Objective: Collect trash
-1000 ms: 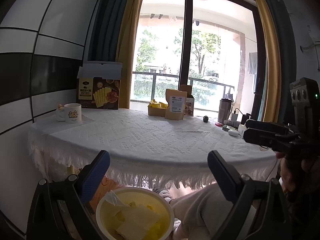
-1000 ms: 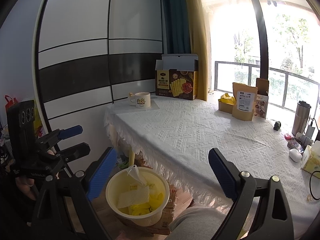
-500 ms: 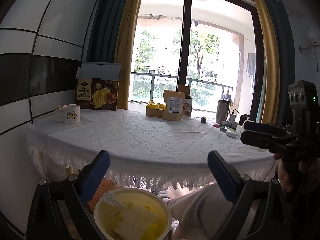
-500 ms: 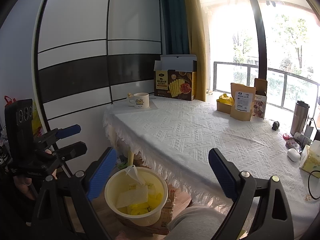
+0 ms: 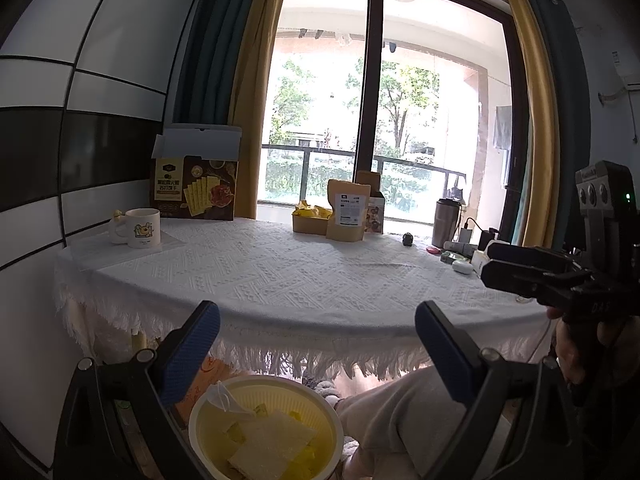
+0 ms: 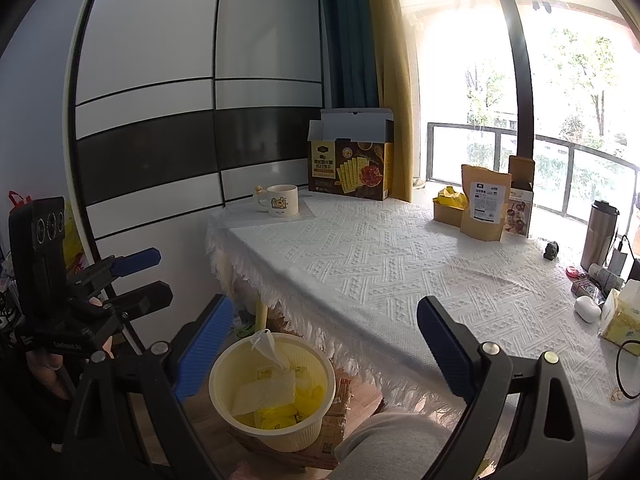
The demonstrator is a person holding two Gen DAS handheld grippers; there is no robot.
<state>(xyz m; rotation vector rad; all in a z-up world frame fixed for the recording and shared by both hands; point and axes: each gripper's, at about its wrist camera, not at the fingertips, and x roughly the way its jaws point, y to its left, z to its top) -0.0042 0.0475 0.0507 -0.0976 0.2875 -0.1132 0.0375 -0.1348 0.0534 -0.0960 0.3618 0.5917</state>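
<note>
Holding both grippers back from the table edge, you have nothing gripped: your left gripper (image 5: 316,344) stands with its blue pads wide apart and empty, and your right gripper (image 6: 326,334) is spread just as wide, also empty. The yellow trash basket (image 6: 224,364) sits on the floor below and just ahead of both tools, tucked against the fringe of the white tablecloth (image 6: 400,272); from your left gripper it lies straight down under the left finger, from your right gripper down and to the left. It already holds white paper (image 6: 266,394) and yellow wrappers (image 6: 280,416).

What the coming move turns on is that any trash left is far ahead of you, across the cloth. The likeliest candidate, in my judgement, is the crumpled yellow wrapping (image 5: 310,212) in the small open box beside the tan pouch (image 5: 346,216), straight ahead of your left gripper and ahead and slightly right of your right one. Neither hand is clearly nearer; the right one looks the better placed, since the basket stays free on its left. The crumple has no clear long axis, so approach from above; you will have to lean well forward over the table
</note>
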